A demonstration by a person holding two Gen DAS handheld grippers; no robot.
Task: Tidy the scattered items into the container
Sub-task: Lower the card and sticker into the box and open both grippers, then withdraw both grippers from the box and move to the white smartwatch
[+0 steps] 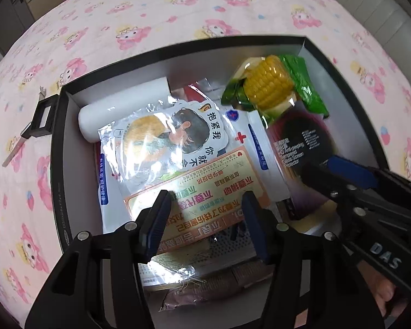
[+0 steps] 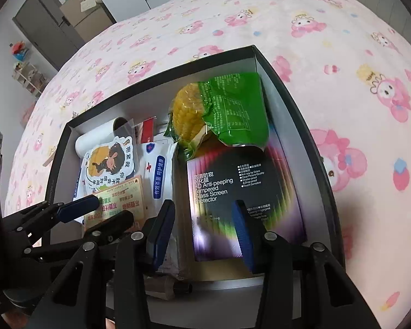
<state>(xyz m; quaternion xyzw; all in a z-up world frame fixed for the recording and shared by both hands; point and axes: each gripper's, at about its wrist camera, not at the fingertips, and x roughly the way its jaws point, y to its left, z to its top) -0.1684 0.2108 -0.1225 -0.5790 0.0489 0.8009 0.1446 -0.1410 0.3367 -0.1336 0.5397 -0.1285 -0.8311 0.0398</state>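
A black box with white inside (image 1: 68, 93) (image 2: 293, 101) lies on the bed and holds several items: a packed corn cob (image 1: 268, 85) (image 2: 194, 109), a screen protector box (image 1: 304, 142) (image 2: 233, 186), a white roll (image 1: 117, 107) (image 2: 93, 139), a cartoon sticker bag (image 1: 167, 134) (image 2: 109, 161), wipes packs (image 1: 257, 142) (image 2: 159, 170) and an orange card (image 1: 205, 194) (image 2: 123, 203). My left gripper (image 1: 207, 216) is open and empty over the orange card. My right gripper (image 2: 202, 230) is open and empty over the screen protector box.
A black clip with a metal strip (image 1: 38, 120) lies on the pink cartoon bedsheet (image 1: 178, 8) left of the box. Cardboard boxes (image 2: 87, 19), a door and shelves stand beyond the bed. Each gripper shows in the other's view: the right one (image 1: 353, 175), the left one (image 2: 96, 211).
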